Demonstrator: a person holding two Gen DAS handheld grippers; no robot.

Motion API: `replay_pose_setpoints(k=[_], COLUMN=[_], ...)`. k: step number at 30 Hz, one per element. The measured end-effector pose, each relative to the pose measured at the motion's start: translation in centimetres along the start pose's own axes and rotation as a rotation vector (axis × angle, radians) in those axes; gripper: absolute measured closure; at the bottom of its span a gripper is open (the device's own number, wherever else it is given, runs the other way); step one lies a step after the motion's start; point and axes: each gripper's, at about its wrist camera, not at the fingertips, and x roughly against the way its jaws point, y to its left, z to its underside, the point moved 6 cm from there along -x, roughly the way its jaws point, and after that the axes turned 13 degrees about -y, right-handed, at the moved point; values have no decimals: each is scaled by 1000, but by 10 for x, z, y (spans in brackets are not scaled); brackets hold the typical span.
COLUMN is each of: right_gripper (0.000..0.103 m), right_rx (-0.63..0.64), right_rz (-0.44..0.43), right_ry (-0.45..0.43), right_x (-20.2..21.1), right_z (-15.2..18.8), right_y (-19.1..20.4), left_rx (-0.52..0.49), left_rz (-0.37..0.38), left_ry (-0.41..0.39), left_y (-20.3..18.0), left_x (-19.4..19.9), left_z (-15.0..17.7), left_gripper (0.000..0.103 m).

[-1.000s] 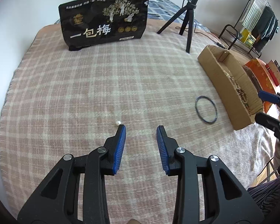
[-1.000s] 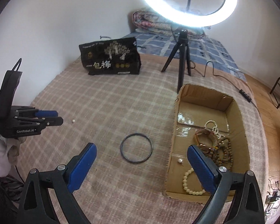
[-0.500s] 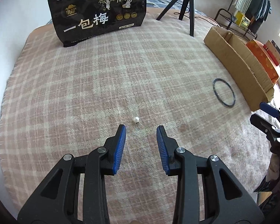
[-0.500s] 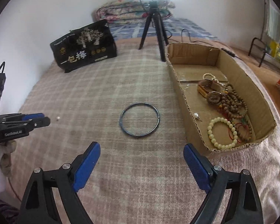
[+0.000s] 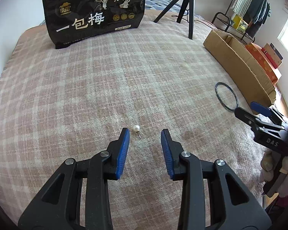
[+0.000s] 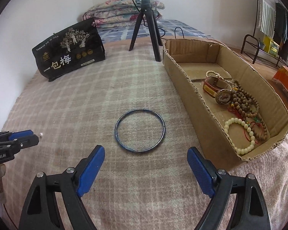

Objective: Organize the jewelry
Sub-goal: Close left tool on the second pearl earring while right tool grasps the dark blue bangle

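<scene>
A small pearl earring [image 5: 136, 128] lies on the plaid blanket just past my left gripper [image 5: 145, 131], close to its left fingertip. The left gripper is open and empty. It also shows in the right wrist view [image 6: 31, 137], with the pearl [image 6: 41, 134] at its tip. A dark bangle [image 6: 140, 130] lies flat just ahead of my right gripper [image 6: 146, 150], which is wide open and empty. The bangle shows in the left wrist view [image 5: 226, 97] too. A cardboard box [image 6: 184, 77] to the right holds bead bracelets and a watch.
A black snack bag [image 5: 94, 15] stands at the far side of the blanket. A tripod [image 6: 146, 26] with a ring light stands behind the box. Folded quilts lie at the back. A clothes rack [image 6: 268, 38] and orange boxes [image 5: 263, 65] stand at the right.
My left gripper has come down and forward to the pearl earring. My right gripper has dropped and moved closer to the bangle. Both stay open.
</scene>
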Motion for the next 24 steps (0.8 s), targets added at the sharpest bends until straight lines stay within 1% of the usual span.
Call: replay_pose_setpoints(k=[7,14,15,16,17,21,24], right_gripper=[14,13,12,11,11,12,12], right_rx=[-8,16,16,16,14,33,53], right_rz=[33,90,97,99,98,102,98], right_ry=[17,5,4,4,3,0,4], right_x=[-15,-20,-21,-21,-22,-21,-23], right_z=[2,5,5,5,5,5,4], right_y=[1,2,2,2,2,7,12], left_rx=[19,13,10,8,5,6,1], left_rz=[-6,1,3,2,1,8,8], left_ry=[13,-6,-8,-9,-10,-17,-22], left_y=[8,7,7,6,6,5,5], left_x=[-10,-16,-17,-18,-19,-21,-22], left_z=[4,2,3,2,3,2,3], left_gripper=[69,69,70,76,78,79,85])
